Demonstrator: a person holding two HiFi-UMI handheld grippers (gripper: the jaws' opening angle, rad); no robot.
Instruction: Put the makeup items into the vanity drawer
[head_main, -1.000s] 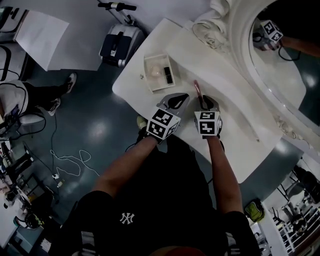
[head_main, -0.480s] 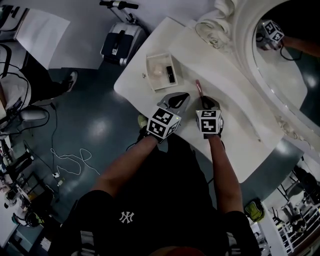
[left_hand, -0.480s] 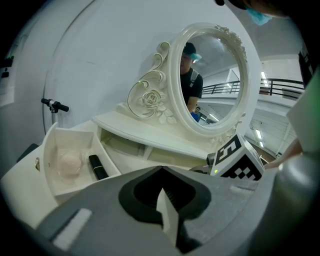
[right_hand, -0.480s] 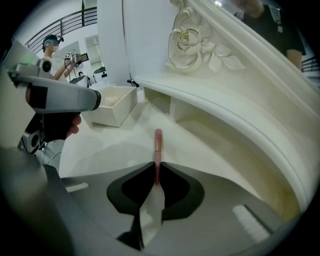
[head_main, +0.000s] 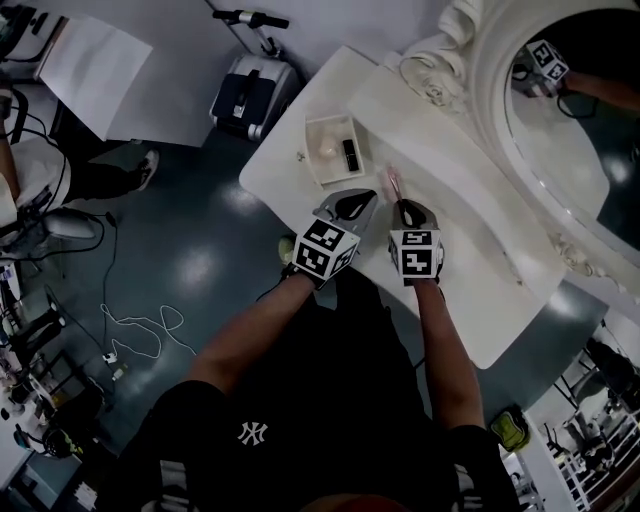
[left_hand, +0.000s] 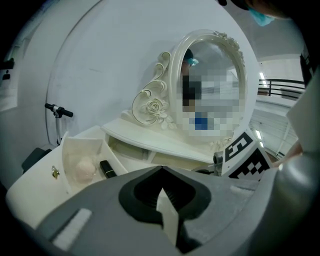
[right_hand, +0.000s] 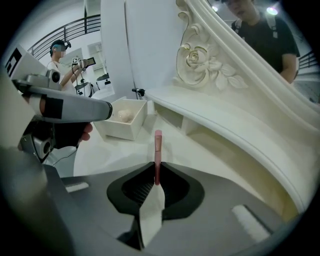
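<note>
- Right claw (right_hand: 156, 175): clamped on a thin pink makeup stick (right_hand: 158, 150). The lower end is pinched between the jaws and the rest pokes straight out in front over the worktop (head_main: 470, 290). Can't tell if the tip touches the surface or hangs a bit above it.
- Left claw (left_hand: 162, 172): jaws pressed together with nothing between them, parked just beside the right one at the front edge of the worktop.
- From the head view, the far end of the pink stick sits close to the near corner of the pulled-out drawer (left_hand: 82, 145), but it's not inside.
- The drawer is open at the left end of the vanity. Inside are a round pink puff (left_hand: 85, 169) and a black lipstick (left_hand: 106, 168) lying side by side, lipstick on the right.
- There's a small gold knob (left_hand: 55, 172) on the drawer front.
- Behind it all is a raised white shelf with open cubbies under it, then the big oval mirror (head_main: 575, 120) in a carved white frame with a rose at the base.
</note>
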